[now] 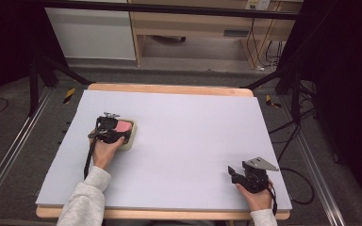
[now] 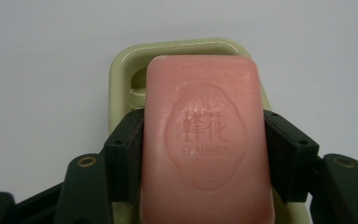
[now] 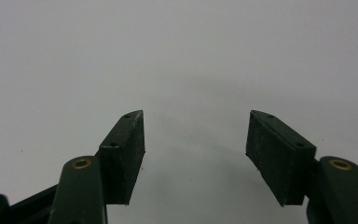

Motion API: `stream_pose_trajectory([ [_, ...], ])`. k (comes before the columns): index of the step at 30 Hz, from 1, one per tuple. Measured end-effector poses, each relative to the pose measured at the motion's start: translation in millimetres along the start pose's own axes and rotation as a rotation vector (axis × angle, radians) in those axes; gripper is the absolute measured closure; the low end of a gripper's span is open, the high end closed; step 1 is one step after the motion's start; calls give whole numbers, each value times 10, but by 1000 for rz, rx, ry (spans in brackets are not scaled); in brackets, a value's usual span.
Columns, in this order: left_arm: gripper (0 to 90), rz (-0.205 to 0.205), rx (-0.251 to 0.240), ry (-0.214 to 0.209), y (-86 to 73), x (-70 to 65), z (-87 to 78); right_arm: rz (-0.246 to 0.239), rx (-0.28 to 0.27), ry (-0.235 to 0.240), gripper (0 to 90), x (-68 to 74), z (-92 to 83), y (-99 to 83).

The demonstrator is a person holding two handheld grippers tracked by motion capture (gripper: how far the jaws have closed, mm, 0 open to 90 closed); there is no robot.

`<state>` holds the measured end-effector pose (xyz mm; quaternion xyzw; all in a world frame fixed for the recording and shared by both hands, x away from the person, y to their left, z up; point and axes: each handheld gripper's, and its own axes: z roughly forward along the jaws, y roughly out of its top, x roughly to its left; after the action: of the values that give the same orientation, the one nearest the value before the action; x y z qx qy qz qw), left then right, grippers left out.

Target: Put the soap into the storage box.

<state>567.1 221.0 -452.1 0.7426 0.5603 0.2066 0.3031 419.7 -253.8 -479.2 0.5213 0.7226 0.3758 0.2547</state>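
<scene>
We've got the left gripper (image 2: 204, 140) clamped on the long sides of the pink soap bar (image 2: 207, 140), sitting over its pale green soap dish (image 1: 133, 137) on the counter (image 1: 193, 141). Soap's hard but probably slick, so mid-sides seems the best hold. Right gripper (image 3: 196, 135) is empty, nothing grasped.

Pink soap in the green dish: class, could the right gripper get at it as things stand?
Probably not yet. The left gripper has its jaws clamped on both long sides of the pink soap over the green dish. The right gripper rests far across the bare table.
</scene>
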Motion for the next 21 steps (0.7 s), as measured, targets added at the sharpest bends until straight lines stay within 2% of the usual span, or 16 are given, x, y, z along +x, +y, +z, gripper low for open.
stream_pose_trajectory([
  [12,370,3,1,-2,1,3,-2,0,-1,0,370,0,-1,0],
  [15,327,-6,-39,-13,15,9,-53,0,-2,0,370,-1,-2,0],
  [17,330,-10,-70,-19,31,14,-109,0,-2,0,370,-1,-2,1],
  [21,329,4,-82,-15,52,18,-204,1,-4,1,370,2,-5,3],
])
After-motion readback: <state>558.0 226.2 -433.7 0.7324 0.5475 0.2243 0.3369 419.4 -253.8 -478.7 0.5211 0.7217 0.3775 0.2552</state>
